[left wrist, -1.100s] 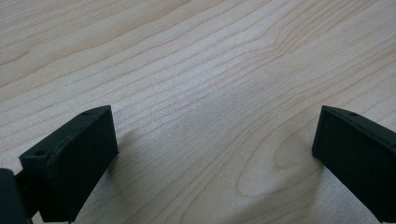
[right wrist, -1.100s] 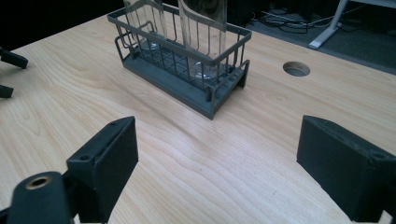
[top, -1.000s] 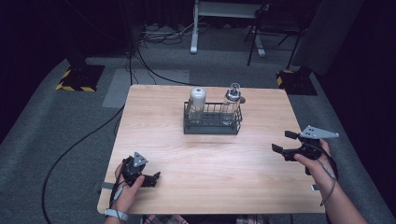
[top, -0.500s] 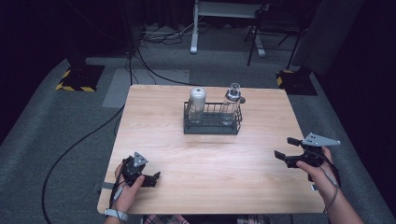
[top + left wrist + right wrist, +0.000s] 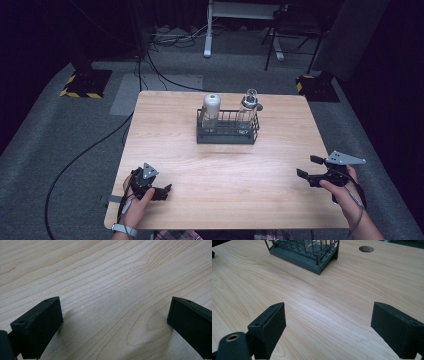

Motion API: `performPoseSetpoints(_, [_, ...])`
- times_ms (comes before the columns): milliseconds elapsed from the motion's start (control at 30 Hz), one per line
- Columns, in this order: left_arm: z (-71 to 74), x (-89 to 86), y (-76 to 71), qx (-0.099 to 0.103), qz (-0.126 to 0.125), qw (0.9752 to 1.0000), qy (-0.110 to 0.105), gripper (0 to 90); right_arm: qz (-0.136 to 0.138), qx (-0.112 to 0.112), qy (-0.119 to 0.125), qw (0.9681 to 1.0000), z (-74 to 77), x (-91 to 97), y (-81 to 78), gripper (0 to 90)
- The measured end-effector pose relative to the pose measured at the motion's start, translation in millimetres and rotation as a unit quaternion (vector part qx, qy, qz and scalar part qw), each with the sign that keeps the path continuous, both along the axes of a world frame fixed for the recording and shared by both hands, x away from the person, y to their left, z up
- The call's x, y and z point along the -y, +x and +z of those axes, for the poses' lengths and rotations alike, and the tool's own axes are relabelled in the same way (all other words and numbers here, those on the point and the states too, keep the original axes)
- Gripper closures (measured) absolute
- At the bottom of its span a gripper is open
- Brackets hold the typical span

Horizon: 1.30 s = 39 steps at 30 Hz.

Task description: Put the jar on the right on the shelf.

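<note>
**Both grippers low at the near bench corners, wire rack untouched**

The left gripper (image 5: 159,190) lies low on the bench (image 5: 170,145), near-left of the wire rack (image 5: 227,131) and well apart from it. The left hand (image 5: 136,202) wraps its body from behind, forearm coming in from the near edge, and the grey plate faces up. In the left gripper view its 2 fingers (image 5: 37,327) stand wide apart with only bare wood grain between them.

The right gripper (image 5: 309,169) sits near-right of the rack, also well apart, close to the bench's right edge. The right hand (image 5: 345,187) grips it from behind, and it points level across the bench, toward the left. In the right gripper view its 2 fingers (image 5: 268,326) are spread, nothing between them; the rack (image 5: 302,253) shows ahead, with a round hole (image 5: 366,249) in the bench beside it.

The dark rack stands at the middle of the bench, toward the far side. It holds 2 containers, both upright: a bottle with a white cap (image 5: 210,109) at its left end and a clear glass bottle (image 5: 248,107) at its right end.
</note>
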<state>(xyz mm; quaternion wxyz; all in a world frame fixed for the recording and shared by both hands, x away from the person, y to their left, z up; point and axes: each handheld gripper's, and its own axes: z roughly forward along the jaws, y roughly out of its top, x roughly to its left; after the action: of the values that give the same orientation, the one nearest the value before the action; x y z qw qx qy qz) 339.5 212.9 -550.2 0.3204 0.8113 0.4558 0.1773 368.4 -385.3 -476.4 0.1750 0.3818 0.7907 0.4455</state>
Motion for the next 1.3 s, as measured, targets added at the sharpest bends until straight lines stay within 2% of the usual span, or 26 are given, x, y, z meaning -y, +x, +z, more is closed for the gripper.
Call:
performPoseSetpoints(233, [0.0, 0.0, 0.0, 0.0, 0.0, 1.0, 0.0, 0.0, -0.007, -0.009, 0.003, 0.9999, -8.9, 4.1, -4.8, 12.5])
performPoseSetpoints(467, [0.0, 0.0, 0.0, 0.0, 0.0, 1.0, 0.0, 0.0, -0.015, -0.027, 0.004, 0.9995, -26.5, 9.7, -12.9, 12.5])
performPoseSetpoints(767, [0.0, 0.0, 0.0, 0.0, 0.0, 1.0, 0.0, 0.0, -0.029, -0.039, -0.012, 0.9988, -43.2, 18.7, -19.4, 12.5])
performPoseSetpoints(1300, [0.0, 0.0, 0.0, 0.0, 0.0, 1.0, 0.0, 0.0, -0.036, -0.07, -0.028, 0.9965, -69.6, 24.7, -30.7, 12.5])
